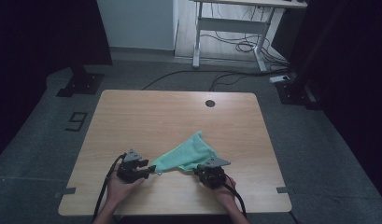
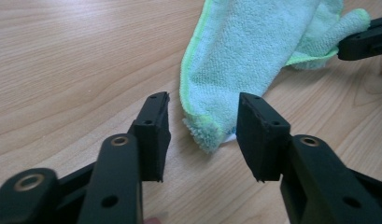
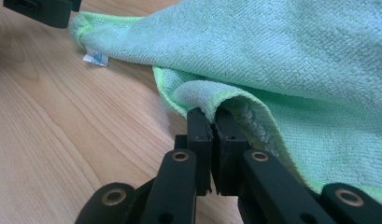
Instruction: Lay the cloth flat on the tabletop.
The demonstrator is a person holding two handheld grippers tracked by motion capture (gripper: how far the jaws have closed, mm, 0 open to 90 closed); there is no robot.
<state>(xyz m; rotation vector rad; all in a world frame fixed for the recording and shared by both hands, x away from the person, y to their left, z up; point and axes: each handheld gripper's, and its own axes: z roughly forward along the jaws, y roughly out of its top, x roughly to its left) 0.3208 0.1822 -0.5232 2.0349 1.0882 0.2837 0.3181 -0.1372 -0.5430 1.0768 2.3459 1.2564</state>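
Dim and murky from above, room edges lost in near-black, wooden table [image 1: 179, 116] the brightest patch. Evenly and softly lit up close, faint shadows under green cloth [image 2: 254, 51]. Sharp on cloth weave [image 3: 296, 60]; black jaws nearest the lens slightly soft.

Dim room, grey floor [image 1: 34, 135], white desk frame [image 1: 230, 23]

The wooden table [image 1: 146, 121] carries a green cloth [image 1: 188, 154], which lies well in front of the table's small dark hole [image 1: 210, 103].
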